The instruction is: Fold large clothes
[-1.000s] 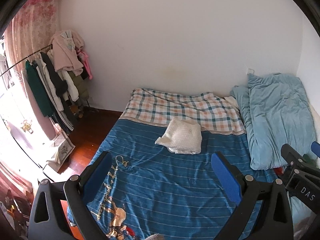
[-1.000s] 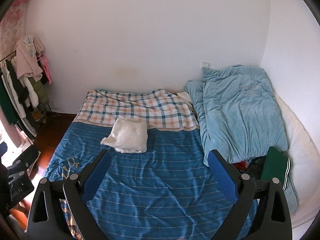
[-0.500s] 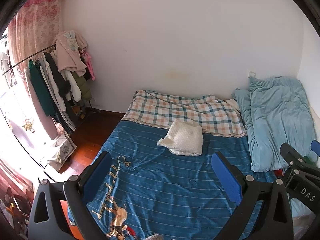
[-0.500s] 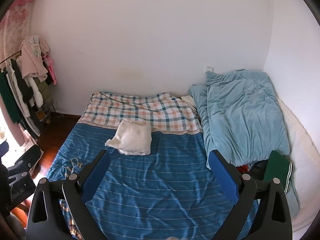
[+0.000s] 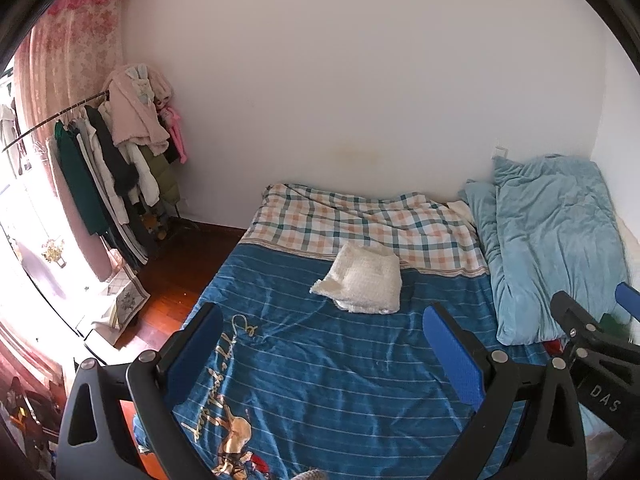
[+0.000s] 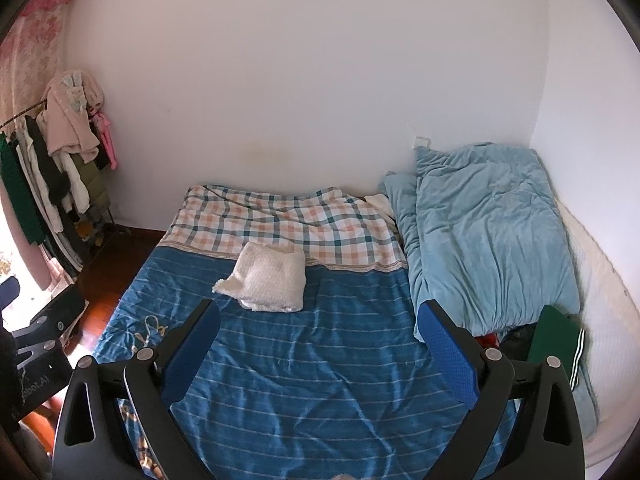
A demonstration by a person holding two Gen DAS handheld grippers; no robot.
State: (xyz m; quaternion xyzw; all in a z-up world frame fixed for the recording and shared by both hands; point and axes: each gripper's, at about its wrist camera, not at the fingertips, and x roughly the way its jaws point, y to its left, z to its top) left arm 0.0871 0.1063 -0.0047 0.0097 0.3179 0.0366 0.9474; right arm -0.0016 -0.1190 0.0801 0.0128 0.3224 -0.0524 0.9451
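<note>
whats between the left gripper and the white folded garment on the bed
Only bare blue striped bedcover lies between the open left gripper and the white garment, with gold lettering off to the left. The left wrist view shows it.

One bed (image 6: pixel 280 380), with one blue striped cover (image 6: pixel 320 360), one checked blanket (image 6: pixel 280 224), one pale blue quilt (image 6: pixel 488 240) and one folded white garment (image 6: pixel 272 280); one green folded item (image 6: pixel 556 340); one clothes rail (image 5: pixel 52 120); one pink curtain (image 5: pixel 68 60); two grippers, left (image 5: pixel 324 352) and right (image 6: pixel 320 348), each with two blue pads
</note>
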